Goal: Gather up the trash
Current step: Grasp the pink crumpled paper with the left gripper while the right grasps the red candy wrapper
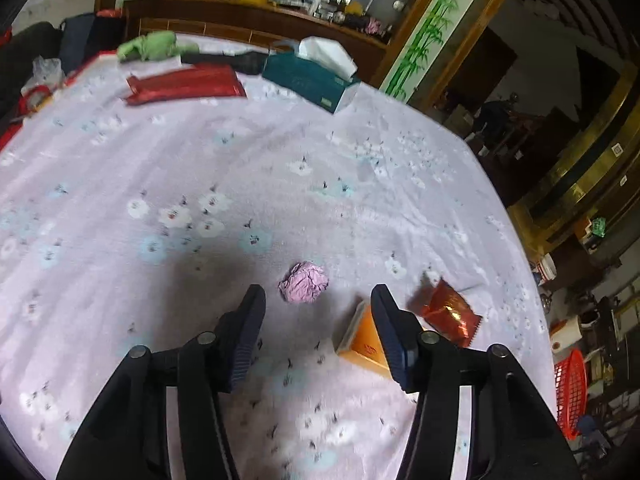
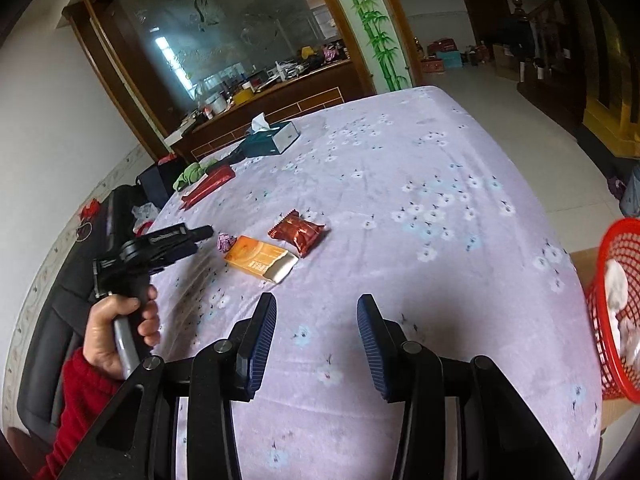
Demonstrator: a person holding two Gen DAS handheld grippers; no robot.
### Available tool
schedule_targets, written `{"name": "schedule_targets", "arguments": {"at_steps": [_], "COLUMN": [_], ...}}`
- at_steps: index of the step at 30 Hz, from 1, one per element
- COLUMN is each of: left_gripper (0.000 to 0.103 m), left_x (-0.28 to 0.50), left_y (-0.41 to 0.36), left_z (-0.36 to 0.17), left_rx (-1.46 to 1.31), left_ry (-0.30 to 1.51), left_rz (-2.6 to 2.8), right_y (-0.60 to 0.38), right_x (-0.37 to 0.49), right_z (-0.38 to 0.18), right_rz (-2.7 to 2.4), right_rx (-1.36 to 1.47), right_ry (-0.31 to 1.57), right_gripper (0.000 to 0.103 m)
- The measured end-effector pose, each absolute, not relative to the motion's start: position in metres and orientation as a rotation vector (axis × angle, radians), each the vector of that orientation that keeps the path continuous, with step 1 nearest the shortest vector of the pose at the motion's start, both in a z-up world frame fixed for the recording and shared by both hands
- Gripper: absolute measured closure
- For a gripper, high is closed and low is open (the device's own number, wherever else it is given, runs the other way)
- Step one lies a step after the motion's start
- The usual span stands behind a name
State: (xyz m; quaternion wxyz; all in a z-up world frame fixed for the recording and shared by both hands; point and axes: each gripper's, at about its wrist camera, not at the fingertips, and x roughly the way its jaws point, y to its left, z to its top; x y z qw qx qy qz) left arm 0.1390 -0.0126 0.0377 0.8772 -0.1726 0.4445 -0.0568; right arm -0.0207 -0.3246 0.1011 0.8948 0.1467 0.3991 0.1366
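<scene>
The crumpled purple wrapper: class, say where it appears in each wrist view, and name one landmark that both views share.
Left wrist view: the crumpled purple wrapper lies low at centre, just ahead of the left gripper, between its open jaws.
Right wrist view: the wrapper is left of centre, small, just past the tip of the left gripper.
Shared landmark: the orange box, right beside the wrapper.

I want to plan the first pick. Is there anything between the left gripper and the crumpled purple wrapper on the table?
Nothing visible stands in the way. The left gripper is open, and the crumpled purple wrapper lies just ahead between its jaws on bare tablecloth. The orange box sits off to the right, beside the right jaw.
</scene>
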Motion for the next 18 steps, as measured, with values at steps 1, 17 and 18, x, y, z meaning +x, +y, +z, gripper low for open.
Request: {"name": "schedule_targets", "arguments": {"at_steps": [1,17,18], "left_gripper": [0.051,0.079,0.079], "left_x": [0.144,0.145,0.145], "left_y": [-0.015,-0.022,-0.021], "left_z": [0.033,0.005,0.005], "left_rx": [-0.35,-0.257,-0.263], "left_ry": [0.937,0.882,0.883], "left_rz": [-0.117,-0.14,-0.142], "right_y": [-0.324,-0.27,-0.266], "right_x": [-0.018,0.104,0.114], "right_z": [0.101,0.07,0.065], "right_rz": [0.286,0.301,0.305], "right_rx": [0.305,0.176,0.173], "right_ry": [0.833,0.926,0.94], "right_gripper": [0.058,0.058,0.058]}}
